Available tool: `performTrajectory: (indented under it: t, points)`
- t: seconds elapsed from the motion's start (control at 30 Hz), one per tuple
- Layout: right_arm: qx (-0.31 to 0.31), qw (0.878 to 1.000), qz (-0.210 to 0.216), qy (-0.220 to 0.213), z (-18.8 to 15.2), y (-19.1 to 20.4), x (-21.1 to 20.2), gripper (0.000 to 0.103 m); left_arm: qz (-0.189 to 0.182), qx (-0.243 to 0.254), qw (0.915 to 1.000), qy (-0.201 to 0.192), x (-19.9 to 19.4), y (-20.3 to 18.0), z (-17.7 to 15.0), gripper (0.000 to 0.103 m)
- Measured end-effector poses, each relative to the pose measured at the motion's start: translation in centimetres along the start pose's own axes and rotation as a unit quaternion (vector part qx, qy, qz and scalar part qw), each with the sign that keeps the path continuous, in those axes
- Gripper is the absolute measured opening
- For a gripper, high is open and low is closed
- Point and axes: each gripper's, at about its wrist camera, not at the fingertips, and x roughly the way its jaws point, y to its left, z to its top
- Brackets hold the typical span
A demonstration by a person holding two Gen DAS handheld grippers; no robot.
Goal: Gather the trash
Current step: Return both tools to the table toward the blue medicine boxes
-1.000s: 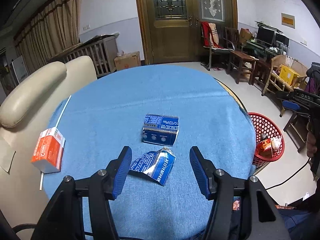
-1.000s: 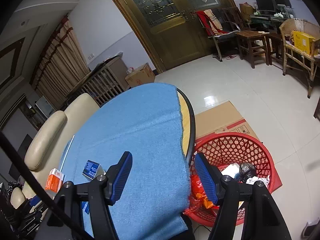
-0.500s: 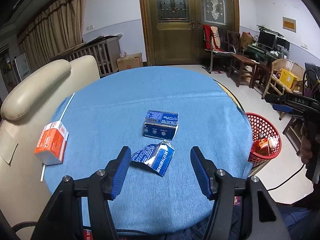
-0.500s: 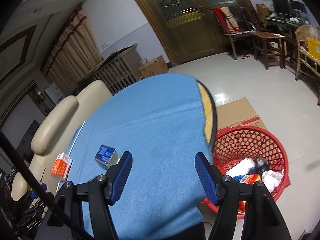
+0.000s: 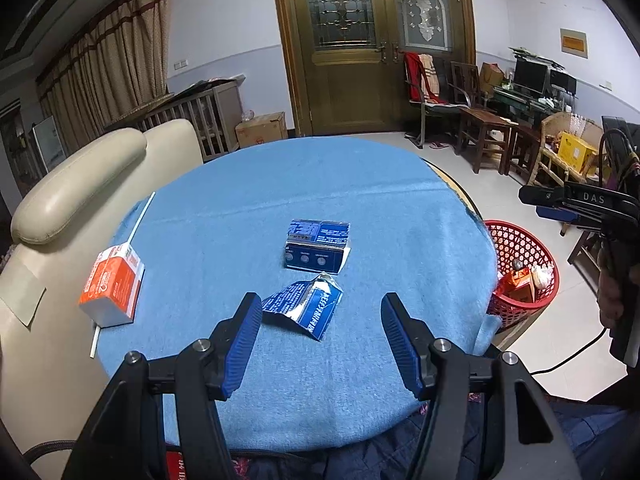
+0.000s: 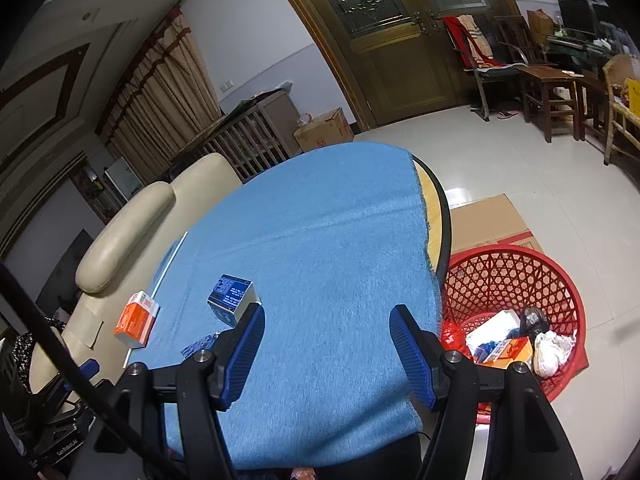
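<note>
A round table with a blue cloth [image 5: 320, 184] holds three pieces of trash. A crushed blue carton [image 5: 306, 306] lies just ahead of my open, empty left gripper [image 5: 320, 320]. A blue box [image 5: 318, 250] sits behind it at the table's middle. An orange and white carton [image 5: 112, 286] lies at the left edge with a white straw [image 5: 142, 214]. My right gripper [image 6: 326, 330] is open and empty above the table's near right part; the blue box [image 6: 232, 300] and the orange carton [image 6: 136, 324] show to its left. A red mesh basket [image 6: 516, 280] with trash stands on the floor at right.
A beige sofa [image 5: 76, 184] adjoins the table's left side. The red basket [image 5: 520, 248] stands on flattened cardboard [image 6: 488, 220]. Wooden chairs, a desk [image 5: 488, 120] and a wooden double door [image 5: 380, 48] are at the back. The right gripper's handle [image 5: 592, 204] shows at far right.
My left gripper has pulled back and up a little from the crushed carton. My right gripper has swung left from over the basket to over the table.
</note>
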Motion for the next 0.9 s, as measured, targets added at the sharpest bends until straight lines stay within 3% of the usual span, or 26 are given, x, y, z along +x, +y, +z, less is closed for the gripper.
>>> performTrajectory:
  t: [0.17,0.43,0.63,0.9]
  points:
    - [0.006,1.0,0.002,-0.002,-0.3,-0.6,-0.6,0.069,0.005,0.007,1.0,-0.003,-0.4,-0.6,-0.2,0.063]
    - [-0.006,1.0,0.014,0.011,-0.9,-0.1,-0.3,0.069,0.023,-0.029,0.9993,0.008,-0.3,0.9,-0.9,0.066]
    - [-0.025,0.998,0.031,0.058,-1.1,1.7,3.0,0.069,0.033,-0.075,0.996,0.034,1.1,3.4,-2.3,0.066]
    - [-0.102,0.984,0.069,0.128,0.0,8.1,10.7,0.069,0.039,-0.105,0.9915,0.066,3.7,6.0,-3.6,0.066]
